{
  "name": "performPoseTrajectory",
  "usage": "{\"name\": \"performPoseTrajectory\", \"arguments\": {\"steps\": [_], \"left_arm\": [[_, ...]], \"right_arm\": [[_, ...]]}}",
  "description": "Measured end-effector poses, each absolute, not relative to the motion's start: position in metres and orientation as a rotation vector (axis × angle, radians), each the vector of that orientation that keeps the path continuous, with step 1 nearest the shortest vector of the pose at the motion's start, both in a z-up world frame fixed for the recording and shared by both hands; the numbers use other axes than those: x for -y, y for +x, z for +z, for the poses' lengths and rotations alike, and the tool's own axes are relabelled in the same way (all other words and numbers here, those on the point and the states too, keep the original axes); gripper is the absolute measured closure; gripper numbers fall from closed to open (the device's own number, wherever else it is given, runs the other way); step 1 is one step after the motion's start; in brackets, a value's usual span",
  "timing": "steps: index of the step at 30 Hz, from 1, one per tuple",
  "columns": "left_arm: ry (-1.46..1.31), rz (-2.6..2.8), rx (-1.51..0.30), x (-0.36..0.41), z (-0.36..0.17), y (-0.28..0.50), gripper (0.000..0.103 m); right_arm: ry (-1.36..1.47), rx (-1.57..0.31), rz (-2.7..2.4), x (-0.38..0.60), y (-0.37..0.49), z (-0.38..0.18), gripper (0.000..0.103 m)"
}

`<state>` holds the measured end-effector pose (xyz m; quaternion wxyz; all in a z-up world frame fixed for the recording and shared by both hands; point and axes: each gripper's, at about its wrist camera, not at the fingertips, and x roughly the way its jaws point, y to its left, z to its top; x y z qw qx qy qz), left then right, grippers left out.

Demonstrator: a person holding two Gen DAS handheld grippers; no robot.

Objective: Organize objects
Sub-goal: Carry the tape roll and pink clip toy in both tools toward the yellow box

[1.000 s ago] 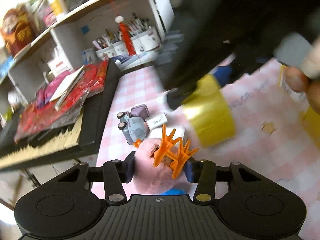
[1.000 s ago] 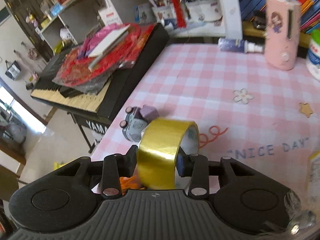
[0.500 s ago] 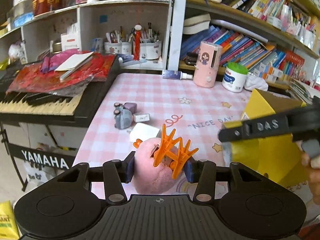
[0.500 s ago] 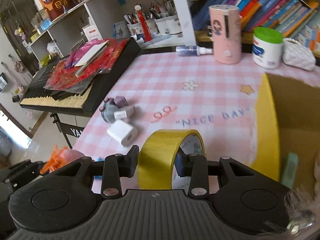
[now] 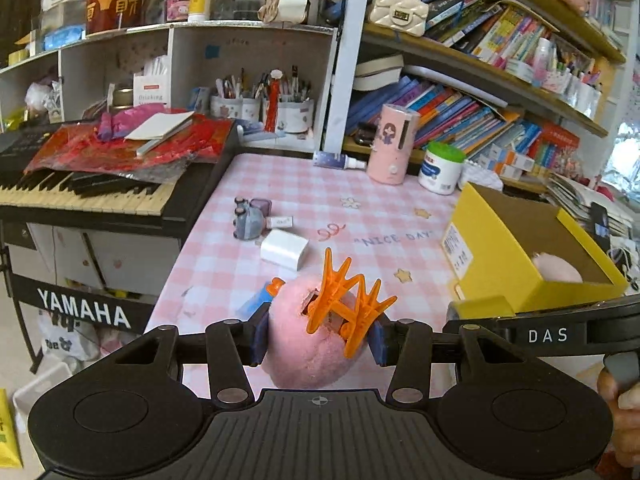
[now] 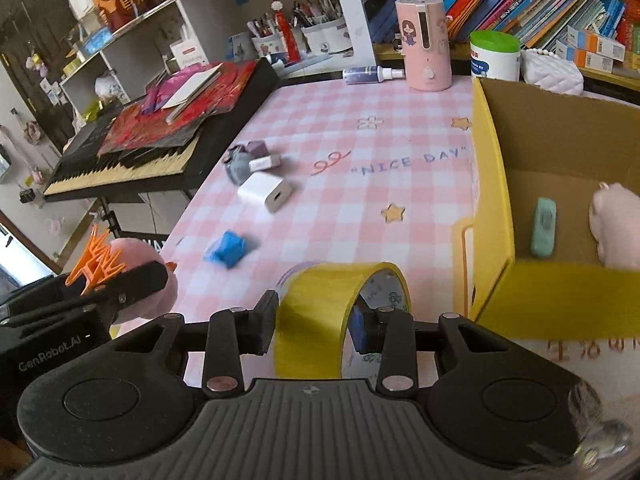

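I am mid-carry: my left gripper (image 5: 318, 338) pinches a pink plush ball (image 5: 310, 344) with an orange claw clip (image 5: 348, 306), my right gripper (image 6: 316, 326) clamps a yellow tape roll (image 6: 320, 312). Next, I judge, both must clear the yellow box (image 6: 490, 200) wall, just right of the tape.

Low in the left wrist frame, the pink plush ball (image 5: 308, 344) looks fuzzy and matt, the orange claw clip (image 5: 344, 304) on it glossy plastic. In the right wrist frame the yellow tape roll (image 6: 320, 312) shines smooth — the yellow box (image 6: 492, 184) at right shows raw brown cardboard inside. The checked tablecloth (image 6: 340, 216) has a slight sheen; the white charger (image 6: 266, 192) is smooth plastic.
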<state>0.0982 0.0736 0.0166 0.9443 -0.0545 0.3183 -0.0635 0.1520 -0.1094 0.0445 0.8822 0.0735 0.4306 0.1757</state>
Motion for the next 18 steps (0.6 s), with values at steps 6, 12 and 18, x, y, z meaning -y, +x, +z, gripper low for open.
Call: {"name": "performPoseTrajectory", "arguments": {"steps": [6, 12, 18], "left_arm": [[-0.114, -0.137, -0.668, -0.08, 0.013, 0.056, 0.057], [-0.097, -0.196, -0.7, -0.073, 0.009, 0.021, 0.057], [-0.057, -0.305, -0.723, -0.05, 0.004, -0.003, 0.057]], "right_arm": [[0.156, -0.897, 0.358, 0.103, 0.109, 0.043, 0.069], [0.144, -0.893, 0.333, 0.102, 0.058, 0.04, 0.069], [0.184, -0.894, 0.248, 0.122, 0.008, 0.034, 0.069]]}}
